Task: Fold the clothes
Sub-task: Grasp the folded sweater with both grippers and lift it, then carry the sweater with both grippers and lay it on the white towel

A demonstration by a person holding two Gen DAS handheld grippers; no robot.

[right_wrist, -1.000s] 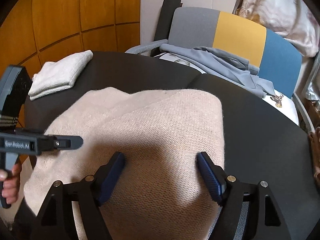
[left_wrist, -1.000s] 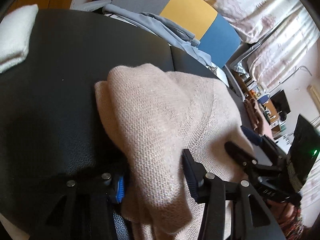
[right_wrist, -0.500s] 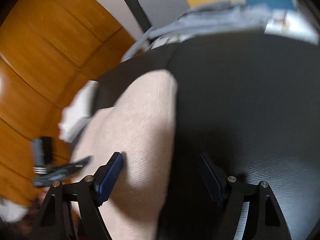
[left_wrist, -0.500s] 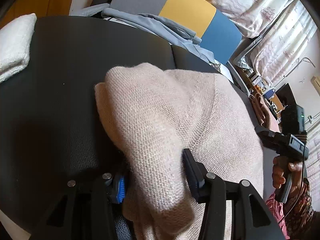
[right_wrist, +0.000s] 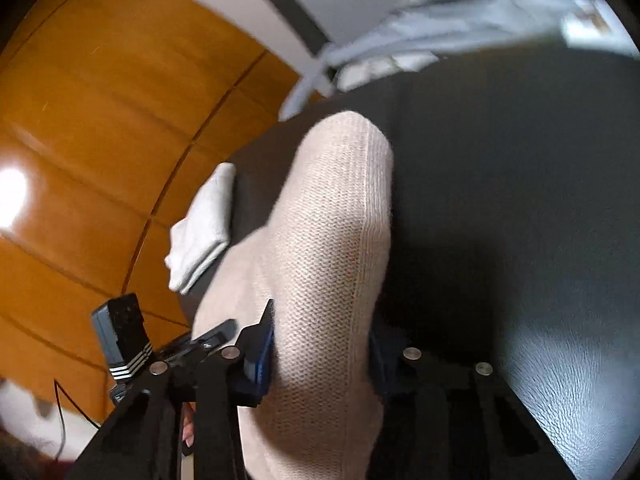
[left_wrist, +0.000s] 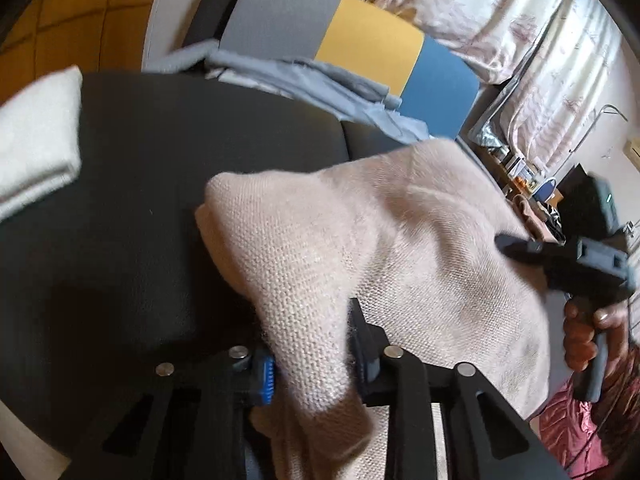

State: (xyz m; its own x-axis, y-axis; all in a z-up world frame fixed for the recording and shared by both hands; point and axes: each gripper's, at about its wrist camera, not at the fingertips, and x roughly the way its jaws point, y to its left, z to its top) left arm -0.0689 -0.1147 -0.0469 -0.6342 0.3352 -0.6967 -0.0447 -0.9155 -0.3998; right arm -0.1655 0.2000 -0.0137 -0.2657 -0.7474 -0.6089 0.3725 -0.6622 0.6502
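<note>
A beige knit sweater [left_wrist: 360,240] lies bunched on the black table [left_wrist: 140,200]. In the left wrist view my left gripper [left_wrist: 312,360] is at the sweater's near left edge. Its jaws are closing, and a thick fold fills the gap and touches both pads. In the right wrist view my right gripper [right_wrist: 320,360] straddles the sweater [right_wrist: 332,240] at its right edge, rolled to one side. Its jaws are closing too, with the knit squeezed between the pads. Each view shows the other gripper in a hand: the right gripper [left_wrist: 560,256] and the left gripper [right_wrist: 124,336].
A folded white cloth [left_wrist: 36,136] [right_wrist: 204,224] lies at the table's far left. Behind the table stands a chair with a grey, yellow and blue back [left_wrist: 372,52], and a grey-blue garment [left_wrist: 320,80] is draped on it. A wooden panel wall [right_wrist: 100,140] is on the left.
Both pairs of jaws have narrowed onto the sweater. The right gripper swung from the sweater's middle to its right edge and rolled. The left gripper rose slightly with its fold.
</note>
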